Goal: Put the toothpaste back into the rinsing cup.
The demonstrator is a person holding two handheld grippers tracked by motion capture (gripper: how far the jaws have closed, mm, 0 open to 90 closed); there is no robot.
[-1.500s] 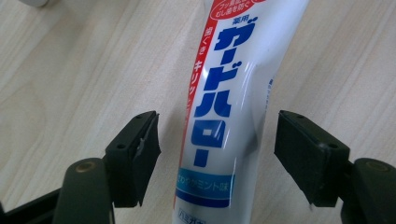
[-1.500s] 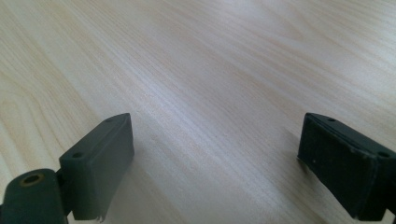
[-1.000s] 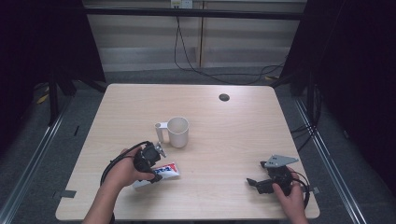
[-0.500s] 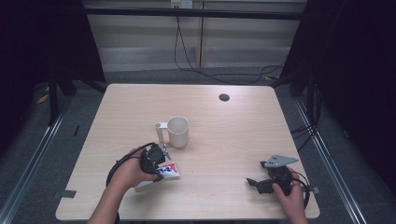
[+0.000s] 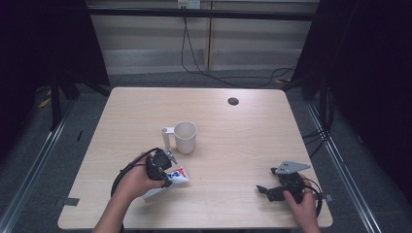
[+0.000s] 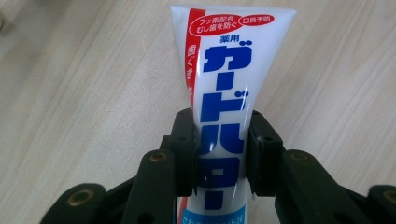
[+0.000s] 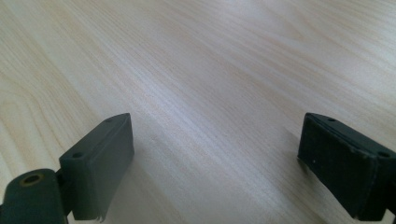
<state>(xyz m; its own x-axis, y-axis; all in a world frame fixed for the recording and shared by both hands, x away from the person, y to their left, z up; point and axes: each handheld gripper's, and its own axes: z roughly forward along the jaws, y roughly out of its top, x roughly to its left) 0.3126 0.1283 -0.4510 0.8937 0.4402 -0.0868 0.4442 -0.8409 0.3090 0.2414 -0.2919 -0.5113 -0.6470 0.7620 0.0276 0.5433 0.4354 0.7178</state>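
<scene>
Since the earlier frame the left hand has come a little lower over the tube, and the jaws of the left gripper (image 5: 167, 175) have just been closing, with the toothpaste tube (image 6: 223, 116) between them. Now the pads press on both sides of the tube, in its lower half as the left gripper view shows it, and the wide flat end points away from the gripper. The tube lies flat on the wooden table (image 5: 243, 145), in the front left part, just in front of the white mug (image 5: 185, 137) with its handle turned to the left. The left forearm comes in from the bottom edge and the hand is bent over the gripper, which points down and a little to the right. So the step in hand is, I judge, the grasp of the tube, and it looks finished; the next move calls for lifting it straight up without squeezing harder, perhaps to bring it to the mug. Far to the right, well apart from the tube, the right gripper (image 5: 265, 191) rests low near the front edge, its jaws wide apart over bare wood and holding nothing, the hand behind it.
</scene>
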